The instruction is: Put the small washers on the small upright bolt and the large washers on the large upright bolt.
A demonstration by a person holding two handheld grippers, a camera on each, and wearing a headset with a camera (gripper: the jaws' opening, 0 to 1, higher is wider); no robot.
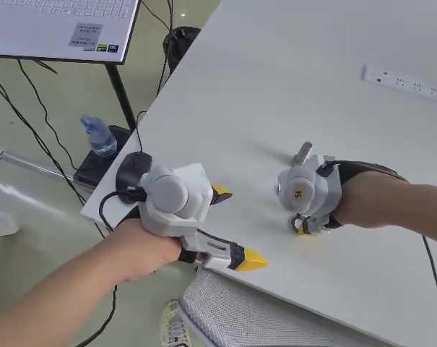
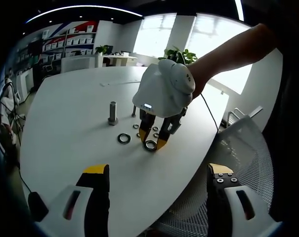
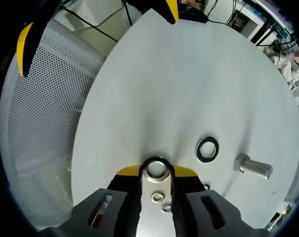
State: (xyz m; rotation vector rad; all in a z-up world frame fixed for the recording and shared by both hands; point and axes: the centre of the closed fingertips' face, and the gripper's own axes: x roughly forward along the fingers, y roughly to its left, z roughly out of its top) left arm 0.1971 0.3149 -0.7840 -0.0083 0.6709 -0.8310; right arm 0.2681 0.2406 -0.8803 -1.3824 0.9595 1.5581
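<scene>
My right gripper [image 3: 156, 173] points down at the white table [image 1: 276, 79], shut on a large washer [image 3: 157, 159] that lies flat between its yellow tips. The left gripper view shows the same large washer [image 2: 150, 145] under the right gripper [image 2: 155, 143]. A second large washer [image 3: 207, 149] lies by the large upright bolt [image 3: 253, 167]; the large bolt [image 2: 112, 112] has bare thread. Small washers [image 2: 155, 129] lie scattered behind. My left gripper [image 1: 235, 225] hovers open and holds nothing at the table's near edge.
A white power strip [image 1: 406, 81] lies at the table's far right. Off the table's left edge are a laptop [image 1: 59, 25], cables and a spray bottle [image 1: 97, 136]. A grey mesh chair [image 1: 232, 311] sits under the near edge.
</scene>
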